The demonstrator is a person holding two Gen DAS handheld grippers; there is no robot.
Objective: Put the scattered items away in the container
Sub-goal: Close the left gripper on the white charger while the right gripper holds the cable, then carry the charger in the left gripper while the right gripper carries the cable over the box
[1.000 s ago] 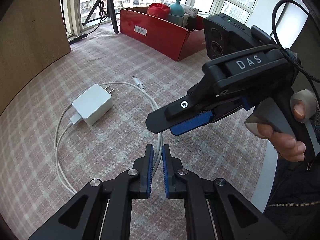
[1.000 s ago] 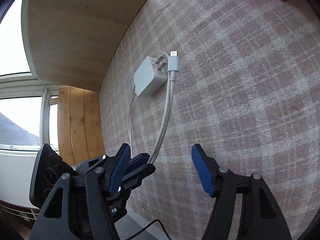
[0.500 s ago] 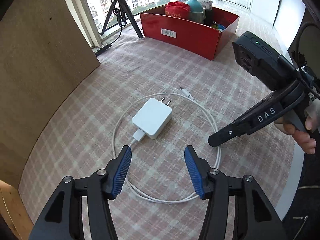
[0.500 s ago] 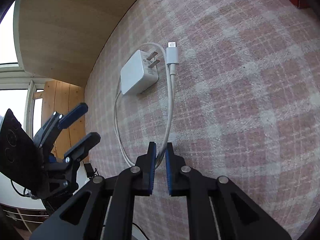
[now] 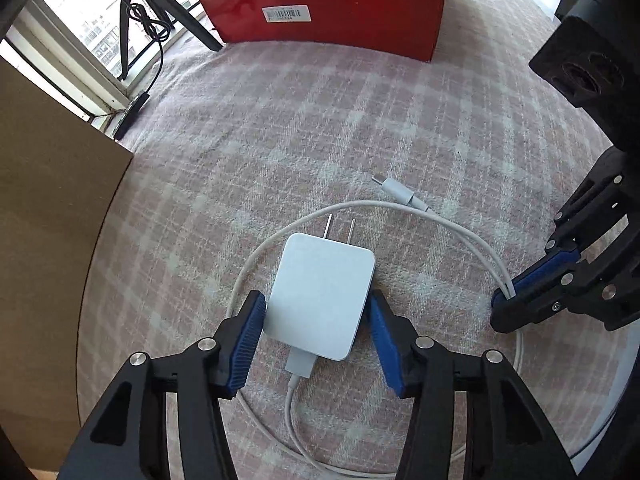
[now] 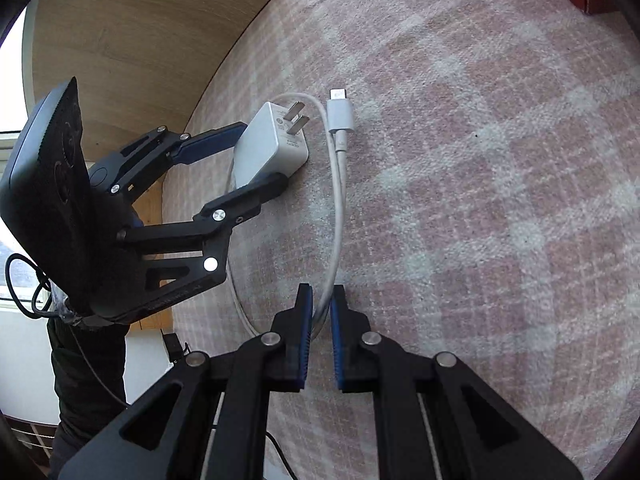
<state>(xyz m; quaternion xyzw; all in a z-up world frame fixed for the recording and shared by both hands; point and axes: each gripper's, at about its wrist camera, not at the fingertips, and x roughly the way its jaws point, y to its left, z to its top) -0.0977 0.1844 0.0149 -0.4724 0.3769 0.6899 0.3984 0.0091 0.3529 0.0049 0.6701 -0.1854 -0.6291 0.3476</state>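
Pink plaid cloth carries the white charger, which sits between the left gripper whose jaws have just been closing onto its sides, while the right gripper is clenched on the white cable, with the red box well beyond.

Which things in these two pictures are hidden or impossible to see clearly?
- Red box, left wrist view: top edge cuts off its contents.
- Barcode label, left wrist view: print too small.
- White cable, right wrist view: the right gripper covers the pinched stretch.
- Charger, left wrist view: pad contact by the left gripper is unclear.
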